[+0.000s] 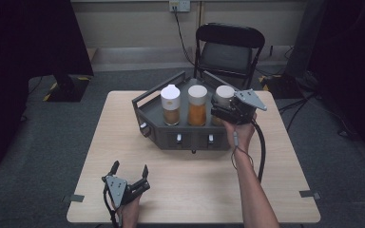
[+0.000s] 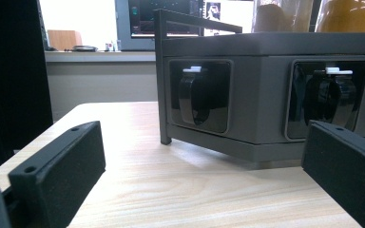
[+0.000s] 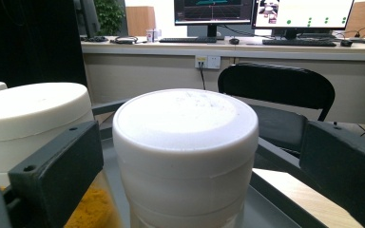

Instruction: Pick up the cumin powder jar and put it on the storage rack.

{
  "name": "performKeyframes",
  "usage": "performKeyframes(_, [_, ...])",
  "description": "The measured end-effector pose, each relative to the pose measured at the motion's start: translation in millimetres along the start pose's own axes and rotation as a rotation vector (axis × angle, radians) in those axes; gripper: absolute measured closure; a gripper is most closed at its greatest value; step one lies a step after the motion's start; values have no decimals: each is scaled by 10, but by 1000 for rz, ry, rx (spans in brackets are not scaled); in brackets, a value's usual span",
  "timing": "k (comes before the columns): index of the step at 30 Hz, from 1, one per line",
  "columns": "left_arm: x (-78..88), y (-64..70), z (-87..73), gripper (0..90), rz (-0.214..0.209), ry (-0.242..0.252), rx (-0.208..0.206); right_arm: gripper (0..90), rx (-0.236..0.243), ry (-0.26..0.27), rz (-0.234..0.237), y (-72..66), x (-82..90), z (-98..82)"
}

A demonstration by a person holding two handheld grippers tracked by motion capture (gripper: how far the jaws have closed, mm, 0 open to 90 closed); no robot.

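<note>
The right gripper [image 3: 185,190] stands open, its black jaws flanking the upright white-capped clear plastic jar [image 3: 185,152], dead ahead, not yet touching its cap.

left gripper [image 1: 130,172]: low, fingers apart | right gripper [image 1: 220,110]: raised, arm extended forward, fingers spread wide

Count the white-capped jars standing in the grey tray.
3, in one row: left jar, middle jar, and right jar, partly behind the right claw, whose jaws sit open around its cap.
</note>
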State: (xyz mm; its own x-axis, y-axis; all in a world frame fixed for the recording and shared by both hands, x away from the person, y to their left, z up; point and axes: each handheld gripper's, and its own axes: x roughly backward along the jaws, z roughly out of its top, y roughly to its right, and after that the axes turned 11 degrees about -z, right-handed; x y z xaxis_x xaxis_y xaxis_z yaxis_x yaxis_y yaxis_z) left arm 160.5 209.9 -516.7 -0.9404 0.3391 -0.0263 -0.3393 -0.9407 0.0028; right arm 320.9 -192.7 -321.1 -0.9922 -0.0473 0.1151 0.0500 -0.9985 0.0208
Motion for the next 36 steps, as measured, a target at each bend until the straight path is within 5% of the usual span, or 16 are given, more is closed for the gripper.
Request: performKeyframes(36, [0, 0, 0, 3, 0, 0, 0, 8, -20, 65, 12, 32, 260, -182])
